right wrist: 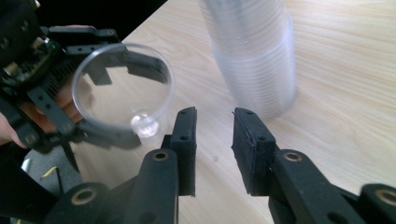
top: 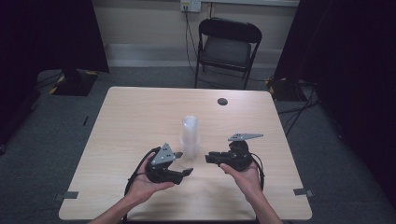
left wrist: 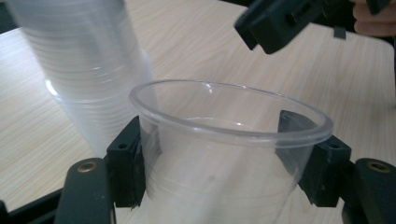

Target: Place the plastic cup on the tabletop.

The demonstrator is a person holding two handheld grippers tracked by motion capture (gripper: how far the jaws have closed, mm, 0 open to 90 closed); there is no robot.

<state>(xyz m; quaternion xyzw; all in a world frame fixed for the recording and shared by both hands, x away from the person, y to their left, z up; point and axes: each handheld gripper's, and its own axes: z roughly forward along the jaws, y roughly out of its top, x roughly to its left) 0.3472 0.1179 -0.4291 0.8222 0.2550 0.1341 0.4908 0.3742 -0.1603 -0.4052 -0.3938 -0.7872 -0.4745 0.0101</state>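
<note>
No legible text, labels or numbers (cups unmarked)

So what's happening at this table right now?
A person works two handheld tongs beside a tall stack of clear plastic cups standing on the light wooden table. The left tongs grip a single clear plastic cup by its sides, held apart from the stack. The right tongs hold nothing, jaws parted, close by the stack.

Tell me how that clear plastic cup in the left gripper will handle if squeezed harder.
The clear cup looks thin-walled, so it would probably flex or crumple between the left gripper pads. It seems very light. Its smooth, glossy wall may slip easily.
</note>
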